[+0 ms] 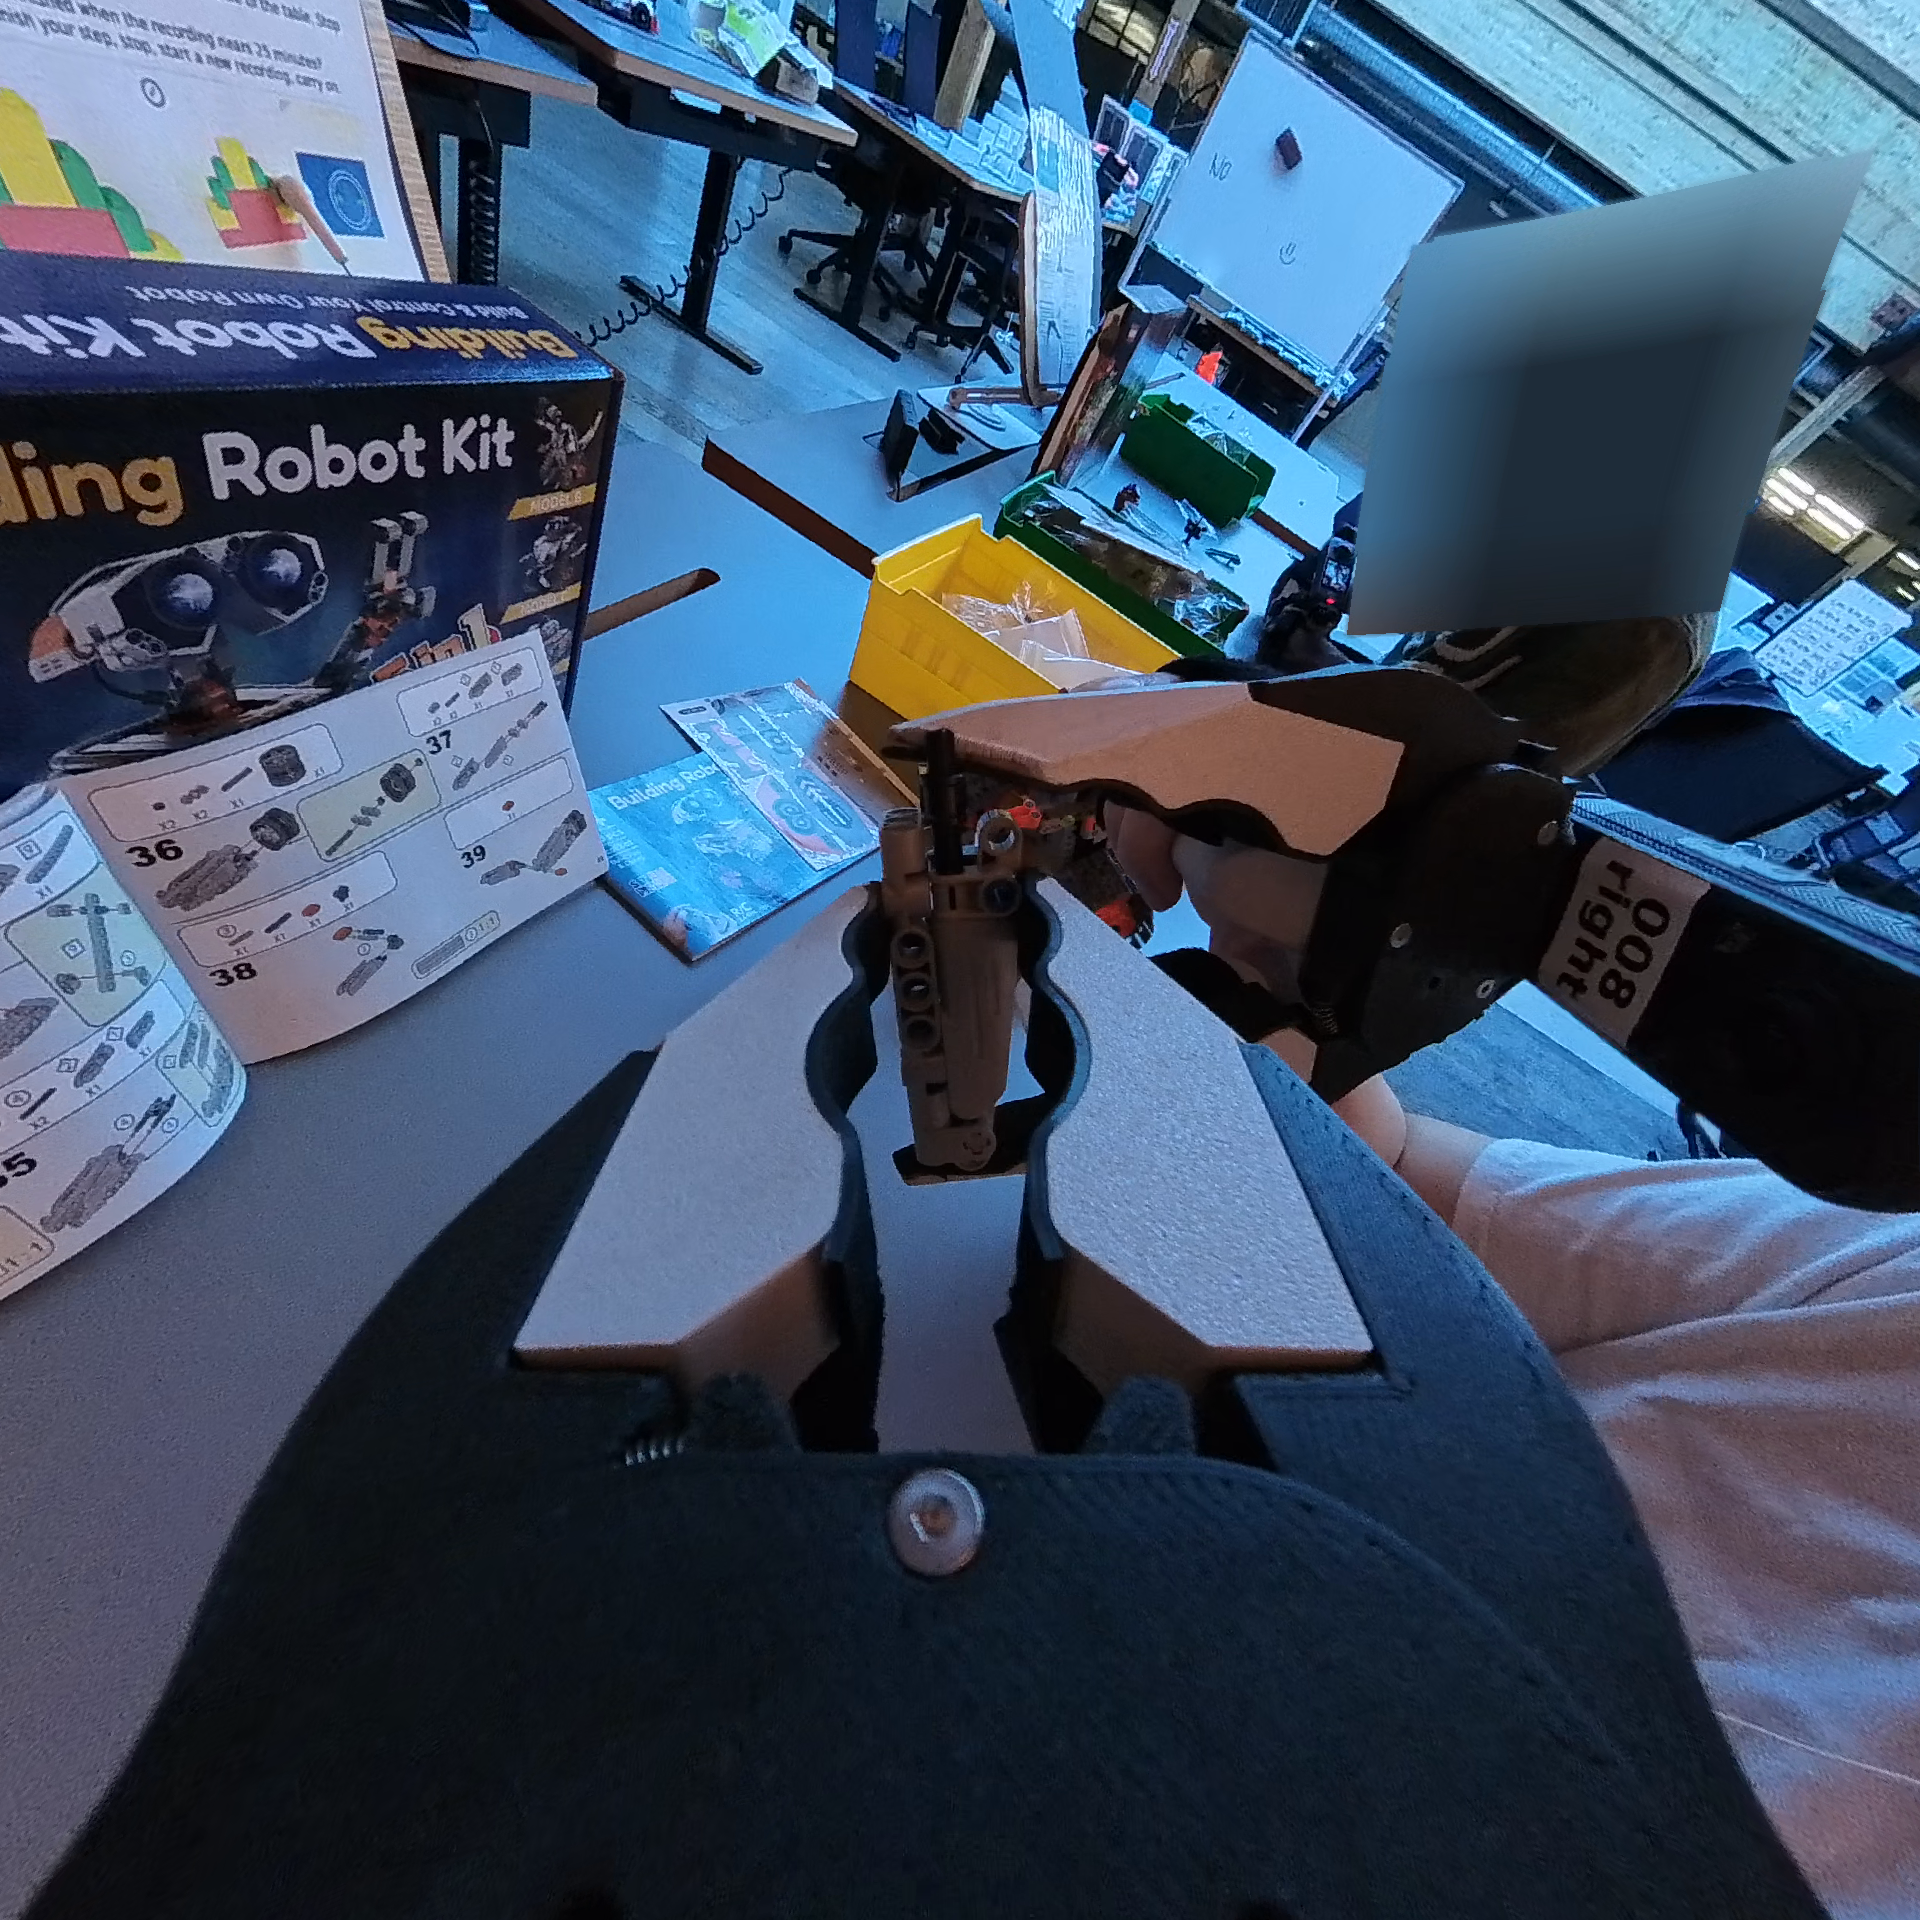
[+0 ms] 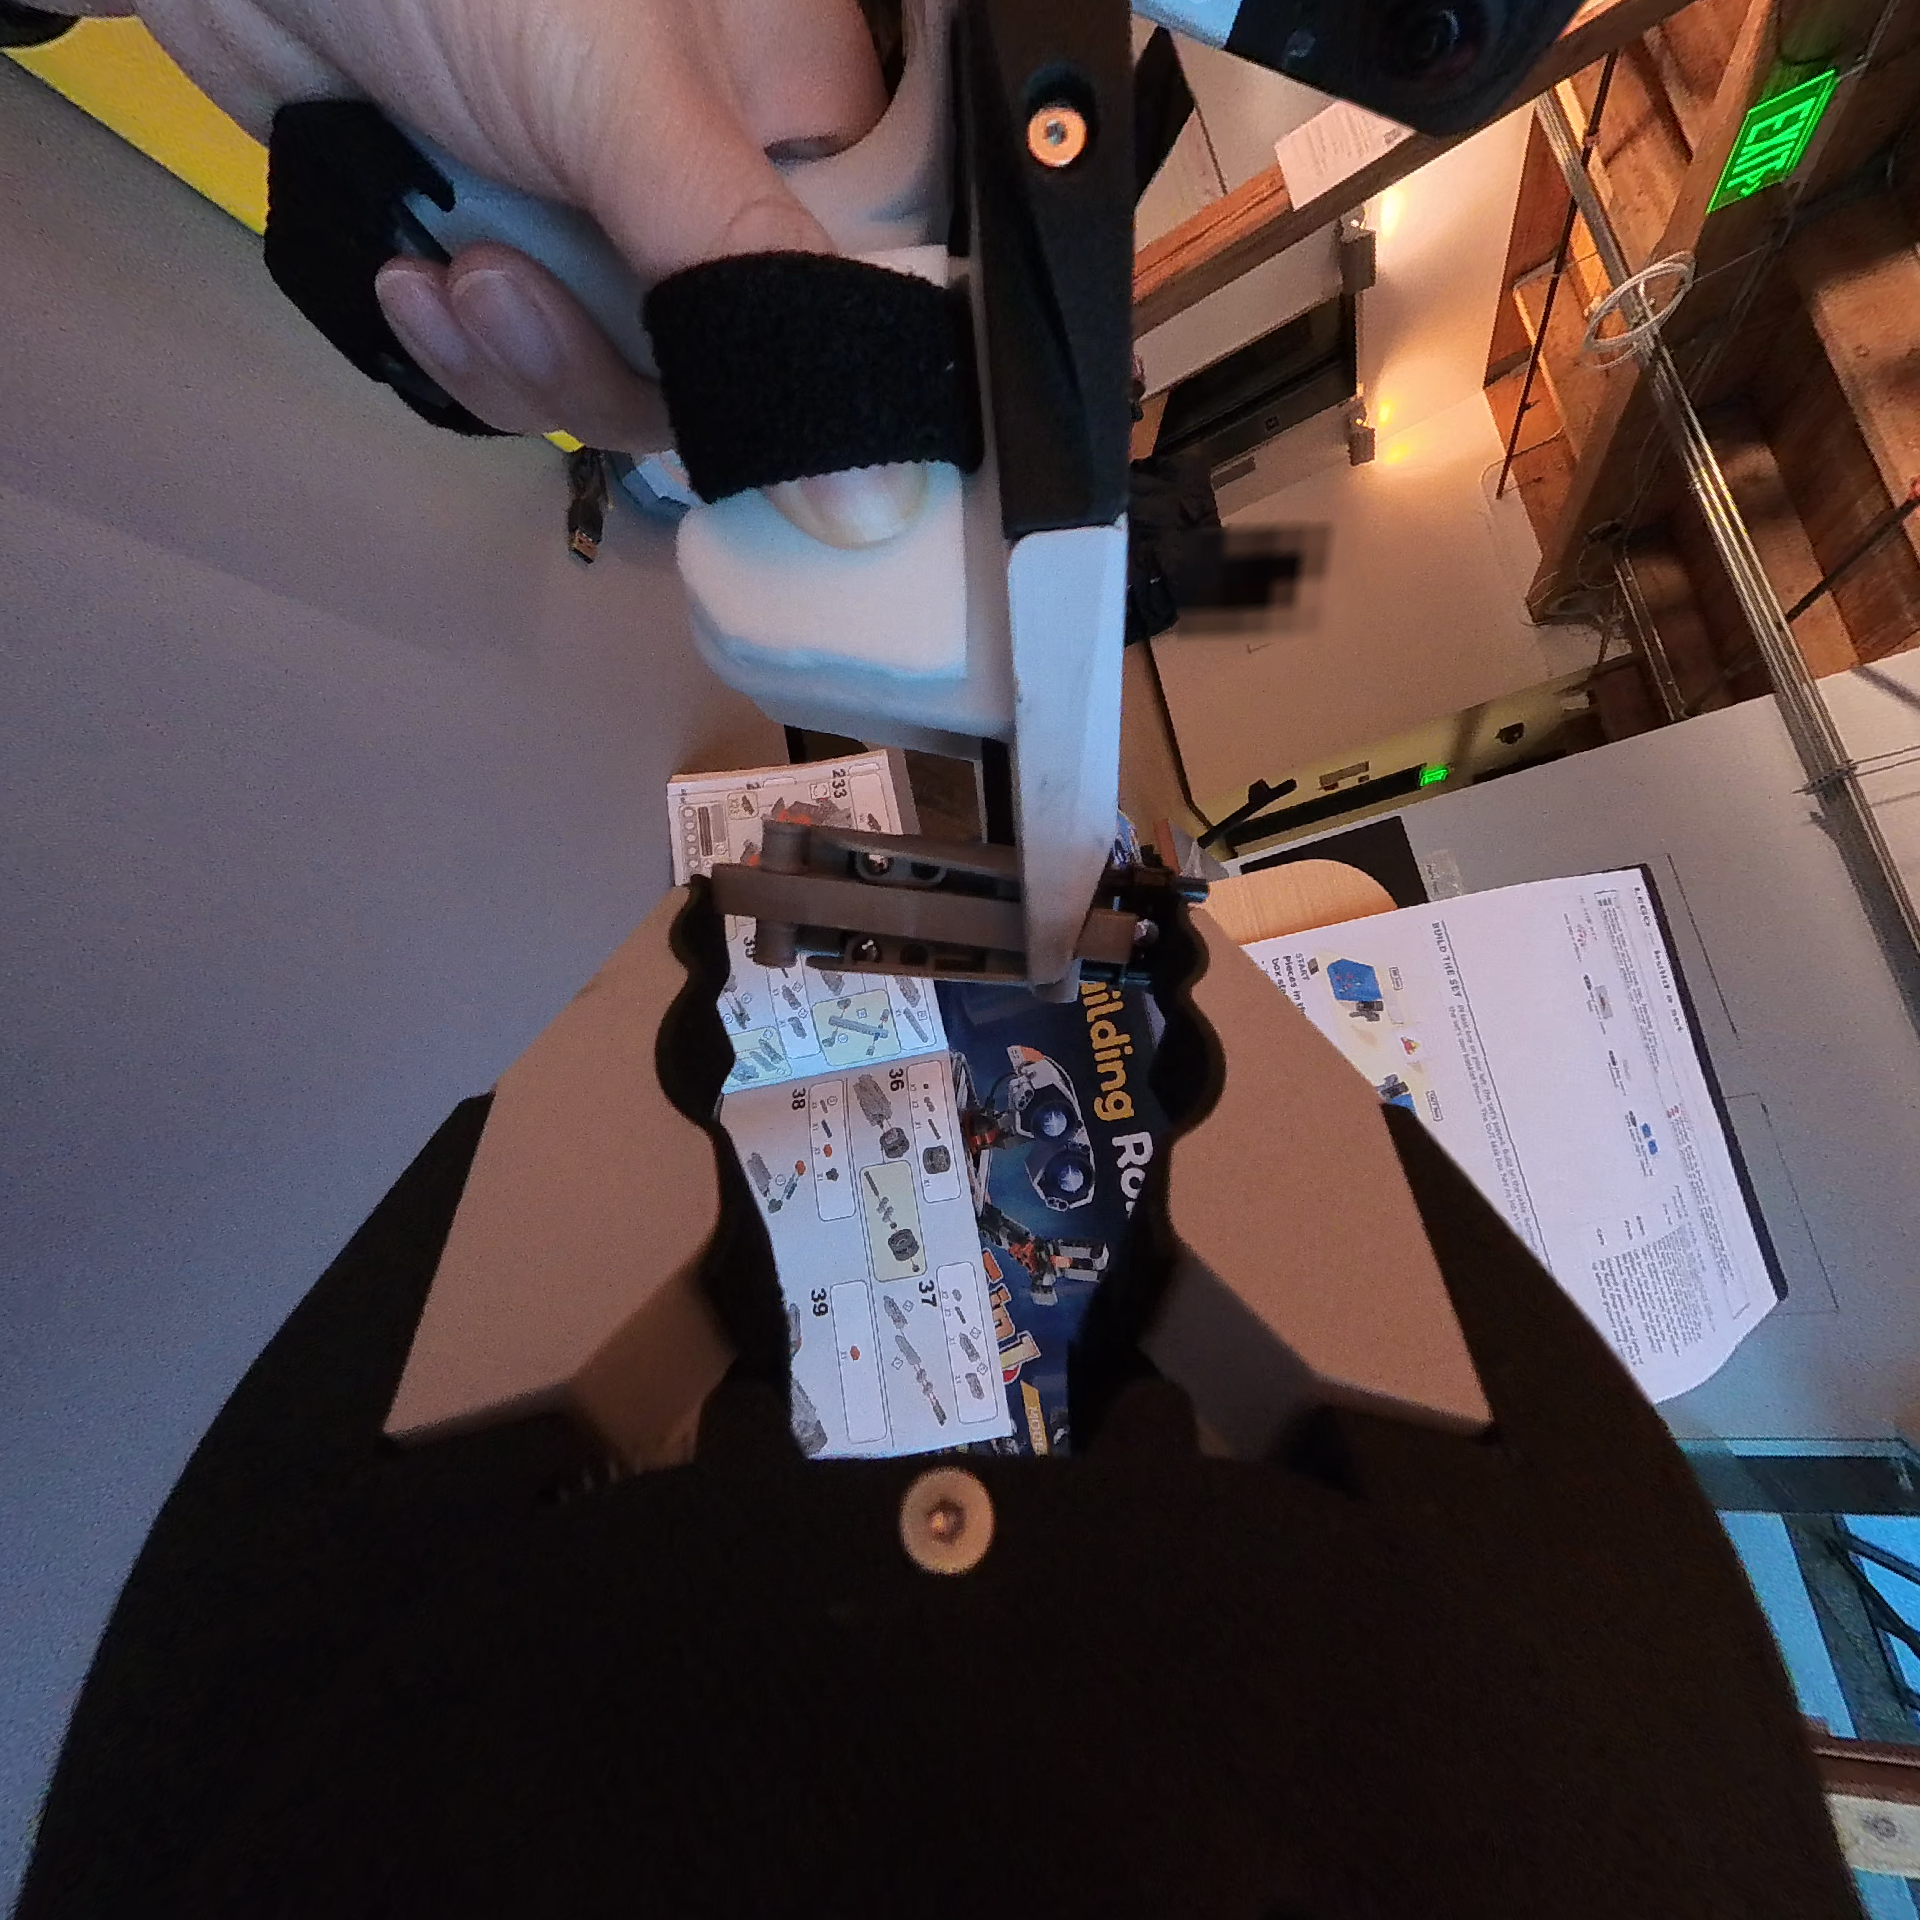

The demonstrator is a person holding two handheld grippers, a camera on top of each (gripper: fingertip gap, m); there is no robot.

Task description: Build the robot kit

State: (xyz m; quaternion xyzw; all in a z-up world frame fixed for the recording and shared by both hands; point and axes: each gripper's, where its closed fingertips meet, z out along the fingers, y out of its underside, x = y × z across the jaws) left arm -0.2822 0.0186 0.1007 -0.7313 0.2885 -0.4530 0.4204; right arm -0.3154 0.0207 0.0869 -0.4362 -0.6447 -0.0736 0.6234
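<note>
Grey table (image 1: pixel 312 1299): left gripper (image 1: pixel 951 914) clamps grey beam assembly (image 1: pixel 951 997) upright, right of instruction booklet (image 1: pixel 343 831); right gripper (image 2: pixel 940 925) clamps assembly's upper end.

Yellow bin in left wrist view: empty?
No, the yellow bin on the table holds clear plastic bags of small parts.

A: The fingers (image 1: pixel 717 1195) of the left gripper (image 1: pixel 951 935) are seen as matt, grainy plastic, and its black body as ribbed. A shiny metal screw (image 1: pixel 935 1522) is set there.

B: The grey assembly (image 1: pixel 951 997) is made of smooth plastic. The box (image 1: pixel 312 499) is glossy cardboard, the booklet (image 1: pixel 343 831) matt paper, the bin (image 1: pixel 935 634) shiny yellow plastic.

A: A black cloth strap (image 2: pixel 810 374) looks fuzzy.
</note>
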